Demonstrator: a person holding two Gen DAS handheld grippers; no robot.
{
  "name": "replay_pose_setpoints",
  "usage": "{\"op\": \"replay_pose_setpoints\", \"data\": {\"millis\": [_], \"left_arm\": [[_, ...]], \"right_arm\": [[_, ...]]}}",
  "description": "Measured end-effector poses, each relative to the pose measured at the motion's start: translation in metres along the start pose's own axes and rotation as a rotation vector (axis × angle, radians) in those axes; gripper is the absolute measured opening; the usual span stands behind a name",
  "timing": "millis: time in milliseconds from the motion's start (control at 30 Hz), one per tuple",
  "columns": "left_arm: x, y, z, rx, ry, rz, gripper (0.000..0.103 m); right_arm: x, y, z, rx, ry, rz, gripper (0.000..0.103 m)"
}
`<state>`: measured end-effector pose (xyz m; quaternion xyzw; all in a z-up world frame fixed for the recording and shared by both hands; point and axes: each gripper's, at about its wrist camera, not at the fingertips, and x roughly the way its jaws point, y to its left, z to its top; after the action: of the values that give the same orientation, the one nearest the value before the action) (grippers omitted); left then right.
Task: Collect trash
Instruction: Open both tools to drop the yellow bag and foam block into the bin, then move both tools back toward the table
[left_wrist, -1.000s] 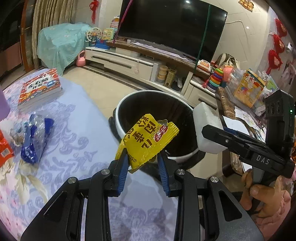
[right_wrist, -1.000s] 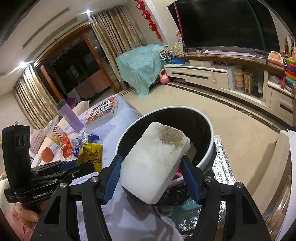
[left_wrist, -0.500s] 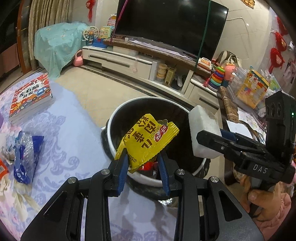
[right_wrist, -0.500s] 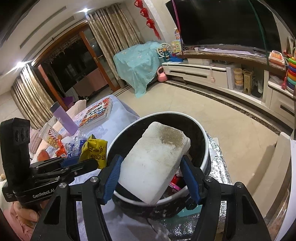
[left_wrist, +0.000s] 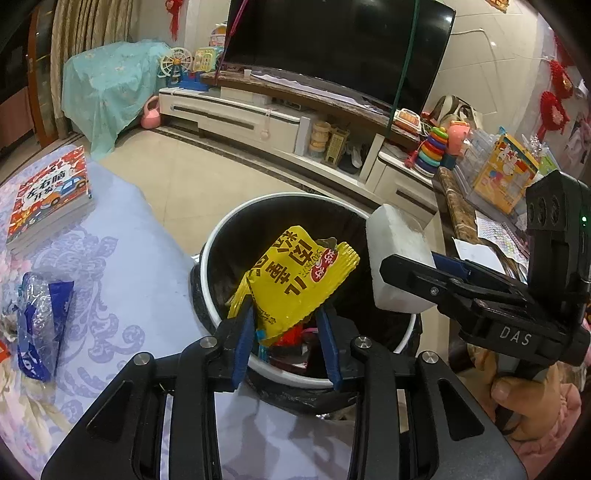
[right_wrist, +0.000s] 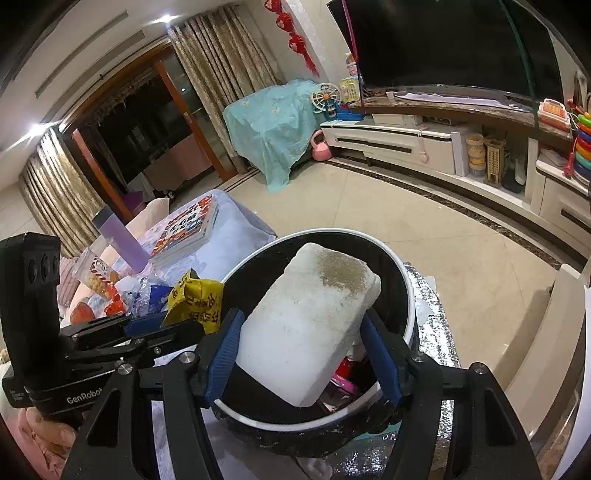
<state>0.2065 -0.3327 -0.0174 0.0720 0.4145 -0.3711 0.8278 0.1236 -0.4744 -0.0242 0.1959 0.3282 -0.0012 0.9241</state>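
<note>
Over the bin (left_wrist: 207, 258), both your loads hang ready to drop. Your left hand-held gripper (left_wrist: 286, 338) has the yellow snack wrapper (left_wrist: 299, 280) between its blue pads; the jaws have just been opening a little, yet the wrapper's lower edge looks pinched at the left pad and it stands up above the dark bin mouth. Your right hand-held gripper (right_wrist: 304, 356) is clamped on the white foam block (right_wrist: 310, 325), both pads pressed to its long sides, the block tilted over the bin's open top; the left wrist view shows the same block (left_wrist: 395, 266) near the far rim. Inside the bin (right_wrist: 408, 295) some red and pink scraps already lie at the bottom, so part of the collecting looks done. Left to do, by my read: release both pieces into the bin, then go back for the rest. On the purple patterned tabletop (left_wrist: 122, 280) a crumpled blue and clear plastic bag (left_wrist: 40, 325) waits, and the right wrist view shows more wrappers (right_wrist: 110, 299) further back beside a purple bottle (right_wrist: 120, 243); whether the bottle and the book (left_wrist: 48, 195) count as trash I cannot tell. Rough call: midway, two items at the drop point, several pieces yet uncollected.
</note>
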Motion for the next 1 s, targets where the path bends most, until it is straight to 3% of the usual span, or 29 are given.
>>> {"op": "replay_pose_setpoints", "data": {"millis": [200, 267, 333, 600, 667, 733, 1000], "left_arm": [[0.003, 0.000, 0.001, -0.001, 0.005, 0.012, 0.043], [0.003, 0.001, 0.000, -0.004, 0.014, 0.015, 0.056], [0.002, 0.002, -0.001, -0.007, 0.010, 0.022, 0.061], [-0.016, 0.016, -0.026, -0.057, -0.010, 0.037, 0.061], [-0.022, 0.021, -0.035, -0.072, -0.014, 0.045, 0.061], [-0.030, 0.027, -0.044, -0.098, -0.023, 0.054, 0.062], [-0.067, 0.058, -0.087, -0.205, -0.063, 0.096, 0.068]], "right_arm": [[0.002, -0.003, 0.002, 0.003, 0.007, -0.004, 0.071], [0.004, -0.003, 0.003, 0.006, 0.011, -0.003, 0.073], [0.004, -0.005, 0.003, 0.020, 0.013, 0.003, 0.078], [-0.006, -0.006, -0.001, 0.051, -0.013, 0.005, 0.083], [-0.009, -0.003, -0.002, 0.053, -0.021, 0.011, 0.088], [-0.013, 0.002, -0.006, 0.054, -0.028, 0.020, 0.095], [-0.026, 0.041, -0.029, 0.027, -0.042, 0.056, 0.102]]}}
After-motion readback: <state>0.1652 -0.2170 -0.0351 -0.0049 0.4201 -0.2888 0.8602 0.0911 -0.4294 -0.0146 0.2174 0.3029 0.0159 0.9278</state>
